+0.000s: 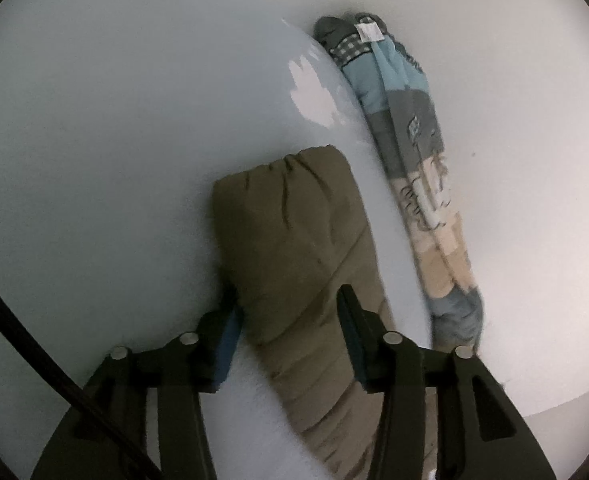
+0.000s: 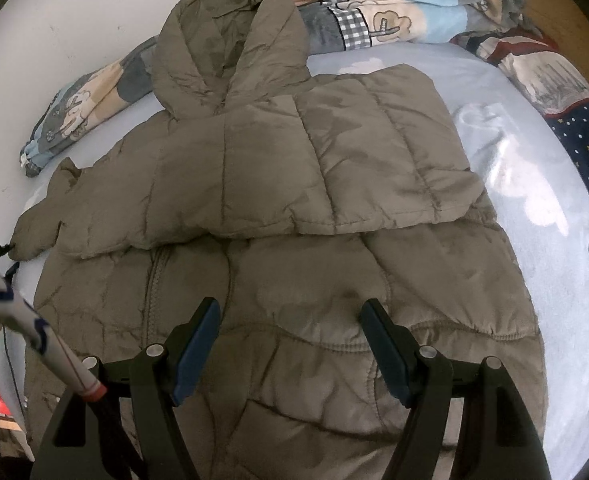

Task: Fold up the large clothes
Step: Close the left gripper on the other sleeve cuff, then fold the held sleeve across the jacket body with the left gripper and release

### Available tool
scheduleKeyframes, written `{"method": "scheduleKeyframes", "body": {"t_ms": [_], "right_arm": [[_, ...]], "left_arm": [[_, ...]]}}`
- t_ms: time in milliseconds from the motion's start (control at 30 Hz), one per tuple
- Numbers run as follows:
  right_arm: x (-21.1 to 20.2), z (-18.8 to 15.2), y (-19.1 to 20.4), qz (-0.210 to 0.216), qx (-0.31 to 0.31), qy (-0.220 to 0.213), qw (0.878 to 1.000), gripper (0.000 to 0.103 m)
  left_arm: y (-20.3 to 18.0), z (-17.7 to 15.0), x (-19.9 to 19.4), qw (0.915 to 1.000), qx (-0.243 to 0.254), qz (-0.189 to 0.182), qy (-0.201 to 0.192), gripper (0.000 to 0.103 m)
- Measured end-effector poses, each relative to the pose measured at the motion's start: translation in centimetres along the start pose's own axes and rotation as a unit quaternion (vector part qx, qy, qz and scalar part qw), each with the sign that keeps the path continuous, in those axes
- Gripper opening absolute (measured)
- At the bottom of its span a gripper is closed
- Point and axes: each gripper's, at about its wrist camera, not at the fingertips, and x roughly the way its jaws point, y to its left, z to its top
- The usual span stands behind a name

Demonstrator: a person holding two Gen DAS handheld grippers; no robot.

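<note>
Left gripper (image 1: 290, 312) and right gripper (image 2: 290, 324), jaws spread wide

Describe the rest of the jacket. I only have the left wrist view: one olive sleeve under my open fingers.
Observer: The jacket lies spread zip-side up on the bed, with its hood toward the wall.
Operator: Report the other sleeve.
Observer: It is folded across the chest.
Operator: Give me the right gripper.
Observer: It is open, over the jacket's lower body, holding nothing.
</note>
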Motion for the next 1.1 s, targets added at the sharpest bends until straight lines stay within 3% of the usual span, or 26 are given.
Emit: {"method": "scheduleKeyframes", "body": {"t_ms": [67, 100, 133, 167, 300, 433, 600, 867, 967, 1100], "right_arm": [[0.0, -0.1, -0.1, -0.001, -0.001, -0.001, 1.000, 0.077], [-0.1, -0.1, -0.1, -0.003, 0.000, -0.001, 1.000, 0.077], [-0.1, -0.1, -0.2, -0.004, 0.001, -0.001, 1.000, 0.077], [0.0, -0.1, -0.3, -0.005, 0.002, 0.000, 1.000, 0.077], [0.0, 0.0, -0.5, -0.009, 0.007, -0.002, 1.000, 0.077], [-0.6, 0.2, -0.7, -0.008, 0.016, -0.013, 1.000, 0.077], [-2.4, 0.6, -1.4, -0.001, 0.030, -0.038, 0.999, 0.077], [-5.1, 1.5, -3.4, 0.003, 0.064, -0.078, 0.995, 0.077], [-5.9, 1.8, -4.4, 0.002, 0.077, -0.089, 0.993, 0.077], [-7.0, 1.9, -5.8, -0.001, 0.094, -0.104, 0.990, 0.077]], "left_arm": [[-0.4, -0.2, 0.1, 0.9999, 0.005, 0.005, -0.014, 0.048], [-0.7, -0.3, 0.1, 0.9997, 0.008, 0.009, -0.019, 0.041], [-1.0, -0.4, 0.0, 0.9995, 0.013, 0.013, -0.027, 0.021], [-1.5, -0.5, -0.1, 0.9992, 0.021, 0.016, -0.031, 0.017], [-5.2, -1.3, -1.8, 0.9944, 0.081, 0.032, -0.060, 0.015], [-9.8, -2.5, -4.1, 0.9877, 0.142, 0.004, -0.065, 0.015], [-16.8, -6.8, -6.6, 0.9716, 0.228, -0.037, -0.051, 0.015], [-26.3, -19.5, -9.6, 0.9305, 0.345, -0.122, 0.009, 0.015], [-28.4, -26.2, -9.6, 0.9064, 0.397, -0.137, 0.045, 0.015], [-29.3, -35.9, -7.2, 0.8701, 0.464, -0.129, 0.105, 0.015]]}}
